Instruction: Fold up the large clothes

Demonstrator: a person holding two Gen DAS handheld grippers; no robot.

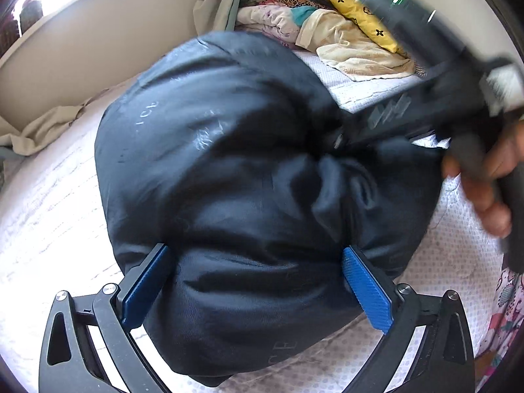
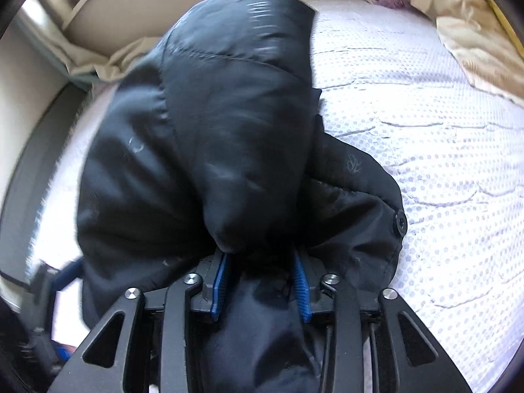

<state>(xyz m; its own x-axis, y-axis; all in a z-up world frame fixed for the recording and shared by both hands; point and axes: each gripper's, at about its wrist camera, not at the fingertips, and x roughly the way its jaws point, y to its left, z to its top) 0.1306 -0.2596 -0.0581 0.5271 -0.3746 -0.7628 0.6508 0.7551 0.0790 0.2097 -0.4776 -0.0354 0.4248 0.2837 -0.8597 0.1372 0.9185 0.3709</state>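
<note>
One black padded jacket [image 1: 229,170] lies bundled on the bed [image 1: 49,196], long axis running forward from both jaws. The left gripper [image 1: 255,281], spread wide, straddles its near end, pads touching the fabric. The right gripper [image 2: 260,285] stands partly closed around a gathered fold.

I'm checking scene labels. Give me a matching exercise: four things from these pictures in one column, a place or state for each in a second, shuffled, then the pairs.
Things:
1. black puffer jacket
2. yellow patterned pillow
3. left claw
4. right claw

Places or states:
A. in the bedding heap at the far end of the bed
B. pads spread wide, straddling a thick bundle of fabric
C. bunched up on the dotted white mattress
D. pads close together, with a narrow fold of fabric between them

Pairs: 1-C, 2-A, 3-B, 4-D
</note>
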